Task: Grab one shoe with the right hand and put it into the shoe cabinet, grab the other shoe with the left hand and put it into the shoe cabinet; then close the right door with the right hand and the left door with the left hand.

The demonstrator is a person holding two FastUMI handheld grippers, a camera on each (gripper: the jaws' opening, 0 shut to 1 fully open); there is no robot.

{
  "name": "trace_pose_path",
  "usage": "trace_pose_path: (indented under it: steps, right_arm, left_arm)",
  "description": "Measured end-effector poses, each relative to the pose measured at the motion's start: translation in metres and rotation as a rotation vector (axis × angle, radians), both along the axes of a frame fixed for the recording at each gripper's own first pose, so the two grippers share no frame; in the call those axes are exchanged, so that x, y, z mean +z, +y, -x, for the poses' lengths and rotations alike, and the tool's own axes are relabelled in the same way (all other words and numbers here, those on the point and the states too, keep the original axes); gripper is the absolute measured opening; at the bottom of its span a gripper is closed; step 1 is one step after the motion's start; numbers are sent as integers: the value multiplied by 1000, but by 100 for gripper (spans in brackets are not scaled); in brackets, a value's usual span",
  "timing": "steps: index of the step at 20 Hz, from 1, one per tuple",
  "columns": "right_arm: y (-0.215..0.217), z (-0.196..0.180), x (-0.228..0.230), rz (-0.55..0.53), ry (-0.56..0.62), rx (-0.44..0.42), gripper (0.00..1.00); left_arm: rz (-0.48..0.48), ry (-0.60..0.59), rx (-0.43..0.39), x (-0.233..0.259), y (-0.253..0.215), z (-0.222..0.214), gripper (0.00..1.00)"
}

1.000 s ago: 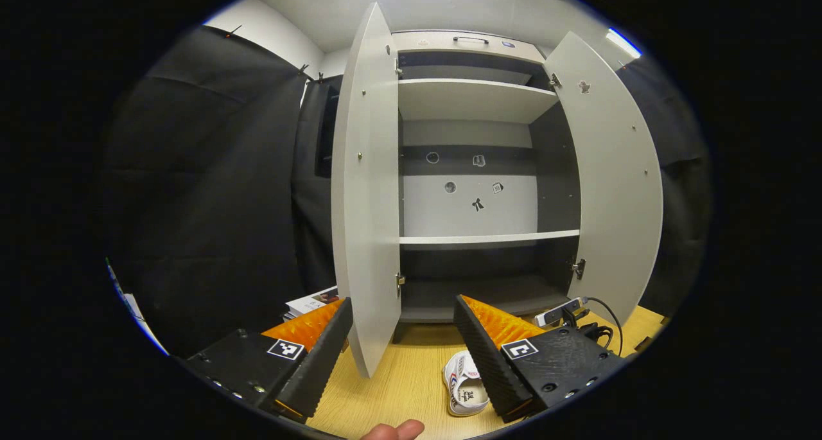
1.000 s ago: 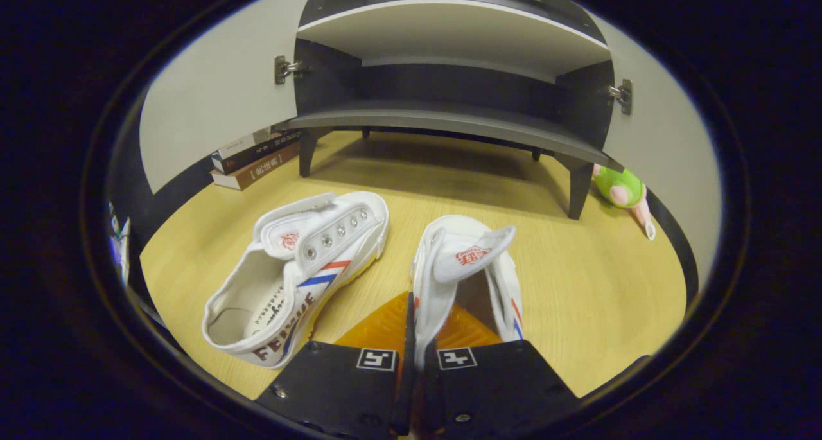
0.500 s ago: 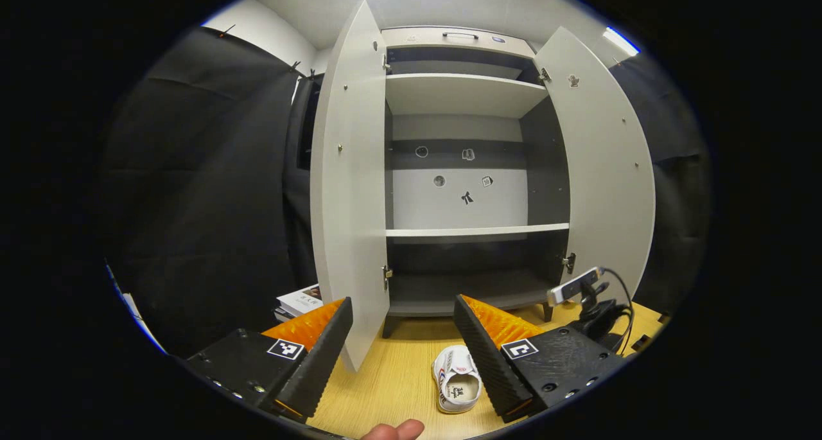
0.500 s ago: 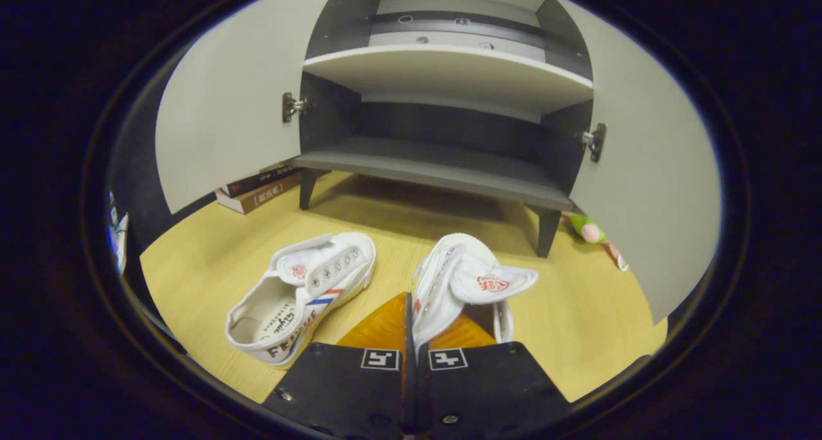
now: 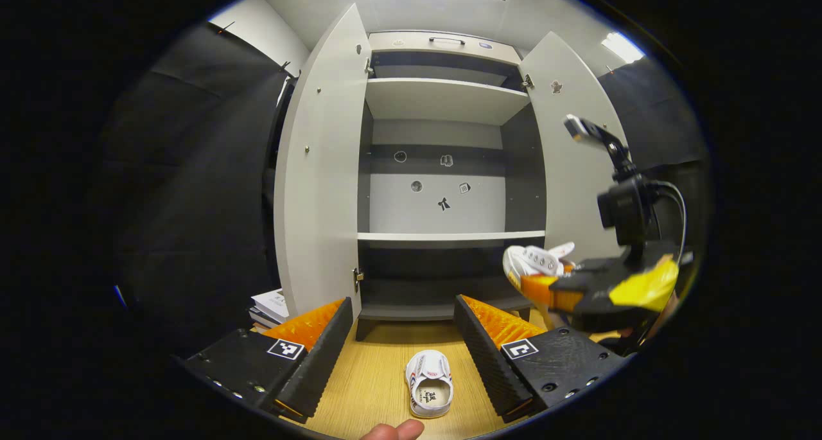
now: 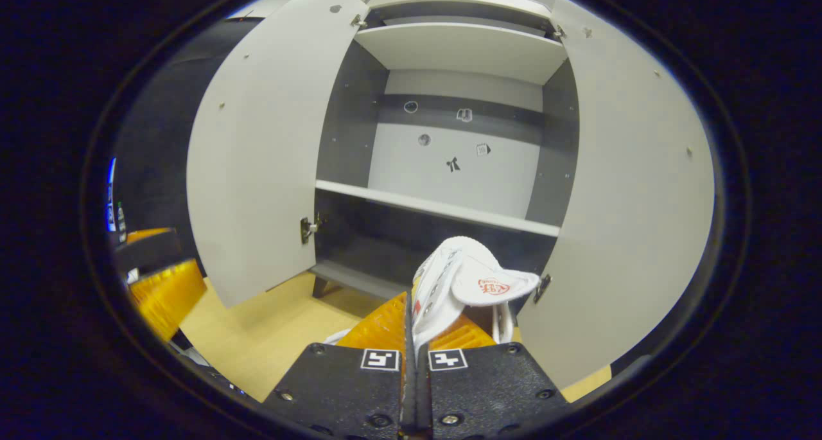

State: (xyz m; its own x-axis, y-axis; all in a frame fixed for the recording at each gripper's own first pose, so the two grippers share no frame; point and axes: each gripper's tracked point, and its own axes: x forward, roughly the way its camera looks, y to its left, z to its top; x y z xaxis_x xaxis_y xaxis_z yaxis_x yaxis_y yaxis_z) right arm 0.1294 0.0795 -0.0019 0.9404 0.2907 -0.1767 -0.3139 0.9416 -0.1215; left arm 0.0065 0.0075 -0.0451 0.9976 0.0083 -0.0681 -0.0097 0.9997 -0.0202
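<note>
Your right gripper (image 6: pixel 414 337) pinches a white canvas shoe (image 6: pixel 463 284) before the open grey shoe cabinet (image 6: pixel 449 138), while your wide-open left gripper (image 5: pixel 404 337) overlooks the second white shoe (image 5: pixel 429 383) below it.

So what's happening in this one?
A person is putting a pair of white shoes into an open shoe cabinet. The right gripper is shut on one shoe and holds it up in front of the lower shelves. The left gripper is open and empty, above the other shoe, which lies on the wooden floor. Both cabinet doors stand wide open.
</note>
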Motion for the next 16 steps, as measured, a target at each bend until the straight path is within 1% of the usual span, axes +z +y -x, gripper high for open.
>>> trace_pose_path:
  steps: [2,5,8,10,12,14,15,16]
  right_arm:
    - [-2,-25,38,-6,-12,-3,4]
    - [-7,-80,89,-13,-49,-50,4]
    - [-4,-136,115,29,-40,-76,4]
    - [2,-180,123,61,2,-83,3]
    - [0,-223,125,118,48,-113,4]
    - [0,-254,121,162,102,-132,4]
    - [3,-268,118,171,117,-136,5]
    - [5,-278,113,186,136,-138,4]
  left_arm:
    - [-3,-7,-5,1,-3,0,95]
    - [-2,-9,-14,2,-8,4,95]
    - [-11,-5,-17,1,-9,8,95]
    - [-19,1,-13,-1,-7,8,95]
    - [-17,10,-11,-4,-7,8,95]
    - [-23,9,7,-4,0,6,95]
    - [-28,9,21,-5,5,5,96]
    - [-29,13,35,-6,11,3,96]
